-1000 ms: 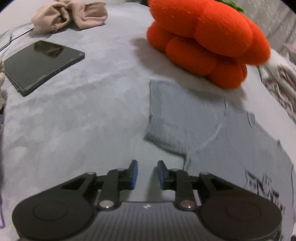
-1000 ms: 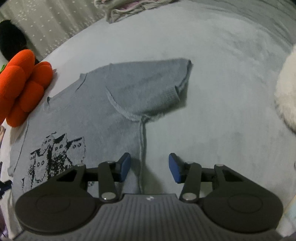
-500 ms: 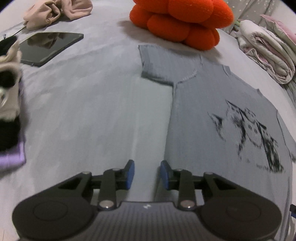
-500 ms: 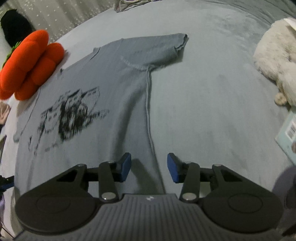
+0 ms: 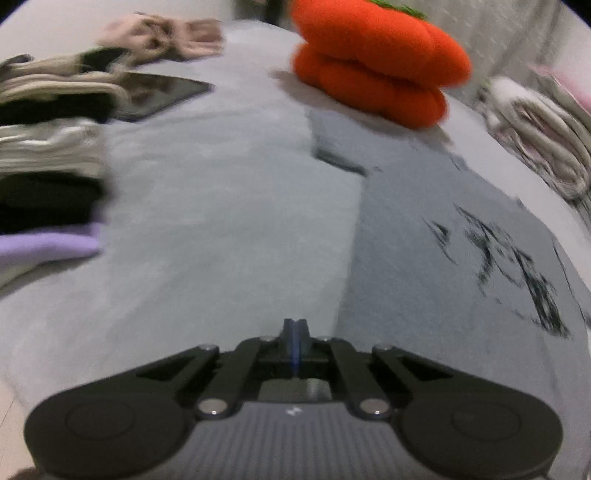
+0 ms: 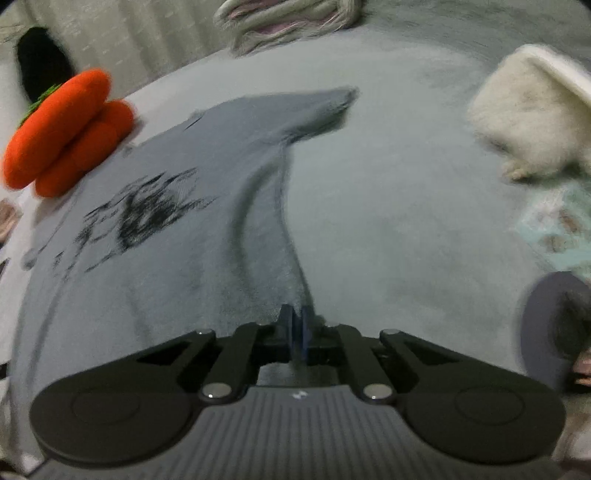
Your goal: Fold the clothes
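Observation:
A grey t-shirt with a black print lies front-up on the grey bed cover. In the left wrist view my left gripper is shut at the shirt's lower left corner. The shirt's side edge runs in under its fingers, and the pinch itself is hidden. In the right wrist view my right gripper is shut on the other lower corner of the t-shirt. A raised ridge of cloth runs from the sleeve down to its fingers.
An orange plush sits just past the shirt's collar. A stack of folded clothes, a dark tablet and a beige garment lie left. Folded bedding lies right. A white plush and a pale teal book lie beyond the right gripper.
Both grippers have gone from open to shut at the shirt's bottom corners. They have dropped lower to the bed, and the cloth near the right gripper has risen into a ridge.

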`<state>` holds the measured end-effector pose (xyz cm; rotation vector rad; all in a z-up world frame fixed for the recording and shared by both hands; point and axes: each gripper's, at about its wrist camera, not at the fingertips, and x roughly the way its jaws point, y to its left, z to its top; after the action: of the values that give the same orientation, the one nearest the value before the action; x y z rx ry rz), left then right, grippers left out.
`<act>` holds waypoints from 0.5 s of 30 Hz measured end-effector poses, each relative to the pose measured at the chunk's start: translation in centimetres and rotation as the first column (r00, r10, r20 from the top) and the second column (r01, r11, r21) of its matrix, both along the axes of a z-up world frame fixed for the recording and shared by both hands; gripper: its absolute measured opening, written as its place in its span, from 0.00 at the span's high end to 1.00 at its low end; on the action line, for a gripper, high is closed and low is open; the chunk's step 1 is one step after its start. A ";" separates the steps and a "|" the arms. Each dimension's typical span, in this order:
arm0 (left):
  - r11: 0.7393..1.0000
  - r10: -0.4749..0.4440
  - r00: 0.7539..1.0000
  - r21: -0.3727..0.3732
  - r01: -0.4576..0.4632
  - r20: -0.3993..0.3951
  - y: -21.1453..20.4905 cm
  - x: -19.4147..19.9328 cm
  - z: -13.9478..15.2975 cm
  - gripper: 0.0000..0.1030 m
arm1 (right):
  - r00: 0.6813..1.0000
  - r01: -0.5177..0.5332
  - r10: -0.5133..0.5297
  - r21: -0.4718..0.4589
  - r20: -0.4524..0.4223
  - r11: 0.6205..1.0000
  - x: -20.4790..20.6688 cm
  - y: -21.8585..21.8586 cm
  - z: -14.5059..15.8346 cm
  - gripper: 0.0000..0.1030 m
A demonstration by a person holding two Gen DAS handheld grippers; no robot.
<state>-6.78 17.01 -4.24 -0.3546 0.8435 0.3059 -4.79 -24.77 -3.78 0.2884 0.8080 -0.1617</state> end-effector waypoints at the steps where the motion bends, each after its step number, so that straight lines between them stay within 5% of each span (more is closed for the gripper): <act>1: 1.000 -0.002 1.000 -0.001 0.002 -0.005 0.2 0.1 -0.2 1.00 | 1.000 0.003 -0.003 0.000 -0.003 1.000 -0.1 -0.2 0.0 0.96; 6: 0.996 -0.055 0.998 -0.064 0.054 -0.019 1.0 -0.3 -0.5 0.94 | 1.000 -0.003 0.005 0.058 -0.027 0.998 0.0 -1.0 -0.9 0.87; 10: 0.985 -0.109 0.994 -0.137 0.106 -0.013 1.4 -1.2 -0.2 0.71 | 0.999 0.004 0.000 0.097 -0.044 0.995 -0.9 -1.3 -0.3 0.67; 15: 0.977 -0.157 0.987 -0.146 0.152 -0.023 0.6 -2.3 -0.3 0.63 | 0.998 -0.011 0.016 0.070 -0.063 0.997 -3.1 -0.2 0.0 0.67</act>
<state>-9.11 17.63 -4.49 -0.4169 0.9238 0.1063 -7.91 -25.00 -3.75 0.3447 0.8798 -0.1309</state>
